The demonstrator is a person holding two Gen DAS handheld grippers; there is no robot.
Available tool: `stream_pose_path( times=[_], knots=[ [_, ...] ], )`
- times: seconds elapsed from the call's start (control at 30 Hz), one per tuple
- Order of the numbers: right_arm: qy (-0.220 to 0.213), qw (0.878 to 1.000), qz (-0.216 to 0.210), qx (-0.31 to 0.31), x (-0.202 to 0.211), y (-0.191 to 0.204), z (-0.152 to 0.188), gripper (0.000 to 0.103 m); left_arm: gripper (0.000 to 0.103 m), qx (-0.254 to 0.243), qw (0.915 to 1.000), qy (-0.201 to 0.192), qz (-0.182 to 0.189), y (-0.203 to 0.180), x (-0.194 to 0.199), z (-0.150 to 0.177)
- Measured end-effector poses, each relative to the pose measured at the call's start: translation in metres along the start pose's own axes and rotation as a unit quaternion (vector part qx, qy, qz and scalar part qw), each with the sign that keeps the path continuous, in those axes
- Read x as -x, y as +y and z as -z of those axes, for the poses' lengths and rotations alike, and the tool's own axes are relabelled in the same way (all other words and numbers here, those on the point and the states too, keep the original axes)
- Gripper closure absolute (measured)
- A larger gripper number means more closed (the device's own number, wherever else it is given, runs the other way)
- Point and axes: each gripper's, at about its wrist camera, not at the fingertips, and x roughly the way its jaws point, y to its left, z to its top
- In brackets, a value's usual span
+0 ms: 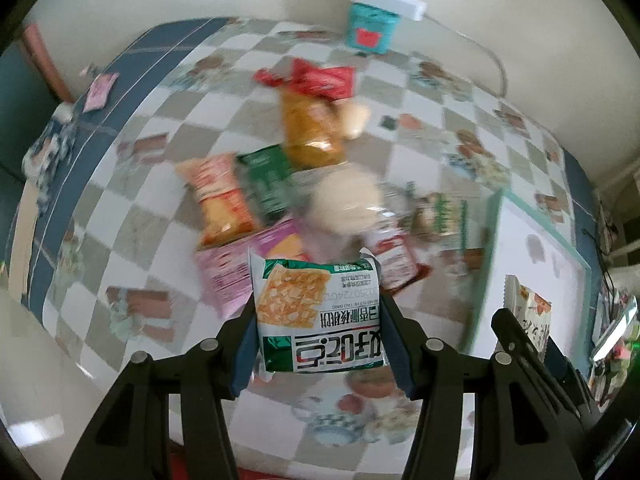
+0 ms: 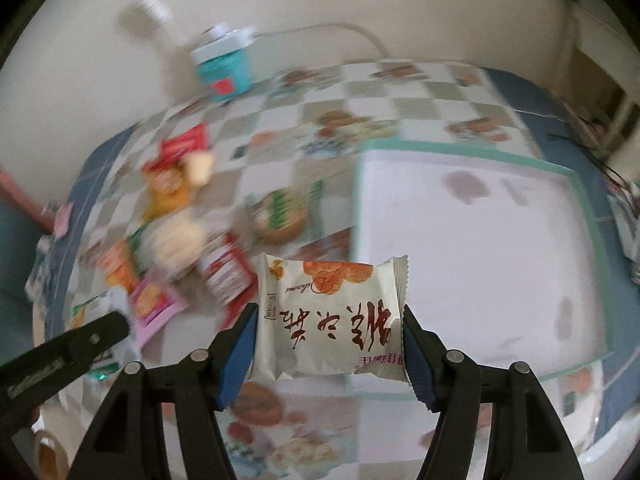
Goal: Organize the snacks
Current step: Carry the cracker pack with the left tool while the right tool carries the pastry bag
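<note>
The left gripper [image 1: 320, 334] is pinching a green-and-white cracker packet [image 1: 318, 312] between its blue pads, the packet standing upright above the checkered tablecloth [image 1: 168, 128]. The right gripper [image 2: 330, 344] is clamping a white pastry packet [image 2: 332, 316] with red lettering and orange biscuits printed on it, holding it just at the near left edge of a white tray with a teal rim [image 2: 472, 148]. In the left view that same white packet [image 1: 528, 312] is showing at the right, over the tray [image 1: 536, 220]. Beyond the left gripper, a blurred pile of snacks [image 1: 304, 176] is lying on the cloth: pink, orange, green and red packets touching or overlapping, with pale round pieces among them. Farther back, near the wall, a teal container [image 1: 372, 24] with a white lid is sitting at the table's far edge, a white cable [image 1: 496, 64] curving beside it
</note>
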Motion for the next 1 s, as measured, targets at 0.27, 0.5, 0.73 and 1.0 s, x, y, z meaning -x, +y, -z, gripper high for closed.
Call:
stream_pose_path(
  times=[0.27, 0.5, 0.73, 1.0],
  knots=[
    [-0.003, 0.996, 0.042, -0.081, -0.005, -0.064, -0.027, 0.034, 0.046, -0.063, 0.9979, 0.013, 0.008, -0.080, -0.013, -0.013],
    [0.002, 0.986, 0.082, -0.146, -0.020, -0.124, -0.048, 0.033, 0.046, -0.111, 0.9930, 0.025, 0.031, -0.150, -0.039, -0.020],
    [0.004, 0.973, 0.110, -0.202, -0.034, -0.182, -0.062, 0.033, 0.045, -0.146, 0.9875, 0.020, 0.054, -0.204, -0.065, -0.028],
    [0.002, 0.969, 0.123, -0.213, -0.048, -0.205, -0.077, 0.032, 0.045, -0.175, 0.9822, 0.023, 0.064, -0.236, -0.099, -0.028]
  ],
)
